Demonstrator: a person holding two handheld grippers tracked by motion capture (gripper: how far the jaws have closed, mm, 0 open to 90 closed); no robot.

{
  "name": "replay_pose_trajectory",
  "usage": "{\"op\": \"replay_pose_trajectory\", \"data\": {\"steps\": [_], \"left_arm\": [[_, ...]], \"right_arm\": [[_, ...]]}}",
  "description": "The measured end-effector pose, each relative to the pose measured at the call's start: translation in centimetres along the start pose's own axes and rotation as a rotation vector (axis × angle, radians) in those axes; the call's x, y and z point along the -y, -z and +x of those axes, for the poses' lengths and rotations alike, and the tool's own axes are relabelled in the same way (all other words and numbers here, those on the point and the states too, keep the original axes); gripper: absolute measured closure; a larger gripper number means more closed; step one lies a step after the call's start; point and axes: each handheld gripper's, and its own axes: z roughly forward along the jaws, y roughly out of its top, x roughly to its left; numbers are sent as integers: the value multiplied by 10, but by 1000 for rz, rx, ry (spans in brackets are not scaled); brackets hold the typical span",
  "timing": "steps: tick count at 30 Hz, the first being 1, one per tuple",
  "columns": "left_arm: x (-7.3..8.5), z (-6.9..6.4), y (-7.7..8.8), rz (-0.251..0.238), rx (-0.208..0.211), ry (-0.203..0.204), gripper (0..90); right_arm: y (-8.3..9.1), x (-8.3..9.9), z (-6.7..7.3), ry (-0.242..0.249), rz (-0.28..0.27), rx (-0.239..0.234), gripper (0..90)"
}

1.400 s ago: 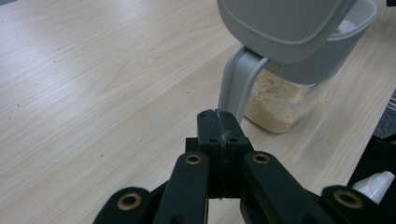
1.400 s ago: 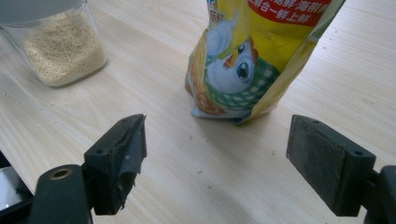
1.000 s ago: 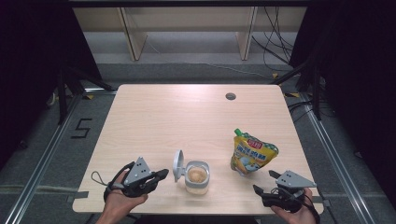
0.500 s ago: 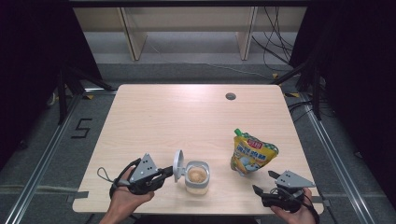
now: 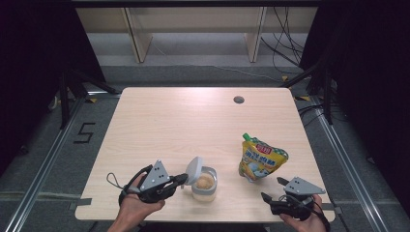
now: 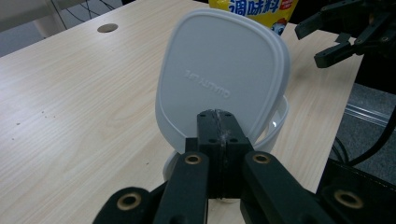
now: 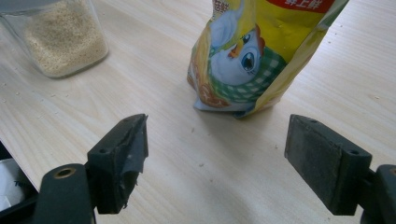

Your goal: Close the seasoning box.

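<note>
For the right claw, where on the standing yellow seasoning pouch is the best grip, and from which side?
Judging by its pose, the seasoning pouch stands upright with a green cap on top. The open right claw would best come level from the person's side and pinch the flat upper body below the cap; the bulging base looks harder to span.

Lab recording bay, bare table (image 5: 193,116), floor rails (image 5: 43,164), loose cables (image 5: 285,48)
</note>
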Motion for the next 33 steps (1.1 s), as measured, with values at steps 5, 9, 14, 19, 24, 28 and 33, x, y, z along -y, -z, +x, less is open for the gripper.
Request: {"op": "replay_pose_trajectory", "data": {"steps": [5,9,14,19,24,28,33], "left_arm": [[-1,1,1,-10,3,-2,881],[1,2,6,-21,3,31,868],[6,6,9,-21,3,36,785],[14,7,13,-46,1,94,547],[30,18,15,-25,-1,118,397],[47,23,16,-10,-11,174,342],[64,30,17,20,-24,182,313]], "right_arm": [[0,0,-2,26,-5,7,223],[-2,1,-1,7,6,-17,223],[-1,1,0,4,1,1,223],[-1,0,-1,17,-3,3,223],[-1,1,-1,1,9,-9,220],[-2,1,-1,17,0,-3,219],[0,0,-2,24,-7,12,220]]}}
